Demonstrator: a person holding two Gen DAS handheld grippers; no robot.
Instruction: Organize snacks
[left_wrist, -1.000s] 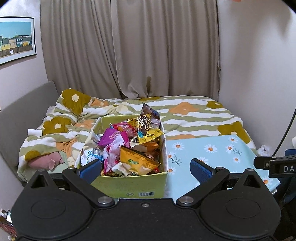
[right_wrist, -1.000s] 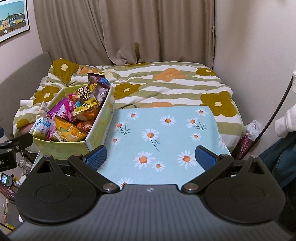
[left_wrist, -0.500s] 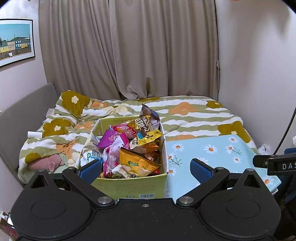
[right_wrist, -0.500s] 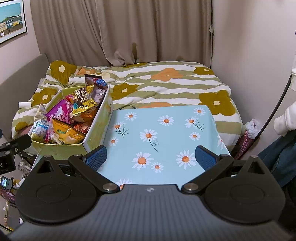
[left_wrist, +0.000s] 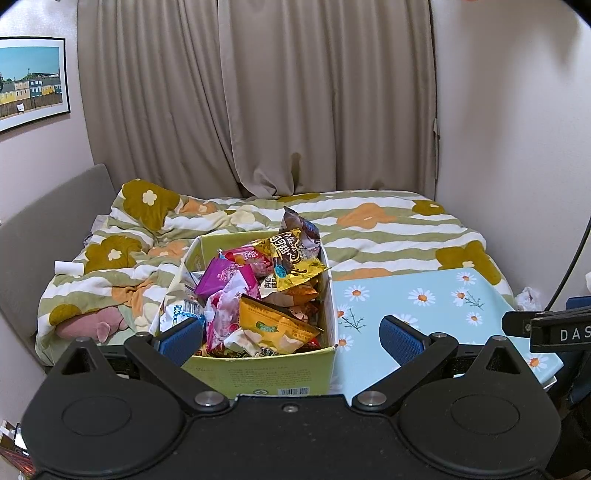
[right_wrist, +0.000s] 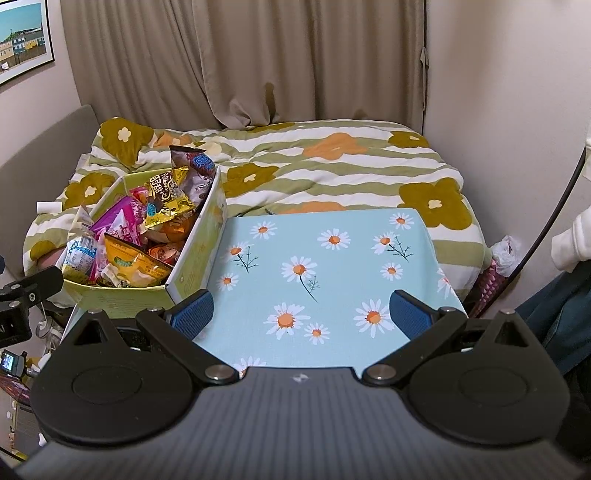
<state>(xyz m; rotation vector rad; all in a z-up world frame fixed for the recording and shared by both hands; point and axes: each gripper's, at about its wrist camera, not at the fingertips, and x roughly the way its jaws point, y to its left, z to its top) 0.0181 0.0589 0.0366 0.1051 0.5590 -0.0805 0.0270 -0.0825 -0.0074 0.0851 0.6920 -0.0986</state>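
While claws gape, snack box (left_wrist: 258, 373) long axis runs bedward.

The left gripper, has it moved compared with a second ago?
Yes. The left gripper has tilted or risen a little: the framed picture on the wall and green cardboard snack box sit lower in its view.

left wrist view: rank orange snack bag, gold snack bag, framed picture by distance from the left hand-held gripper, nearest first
Measured from the left hand-held gripper, which is open over the near end of the snack box:
1. Orange snack bag: at the front of the box, just ahead of the fingers.
2. Gold snack bag: toward the back of the box.
3. Framed picture: on the far wall, upper left.
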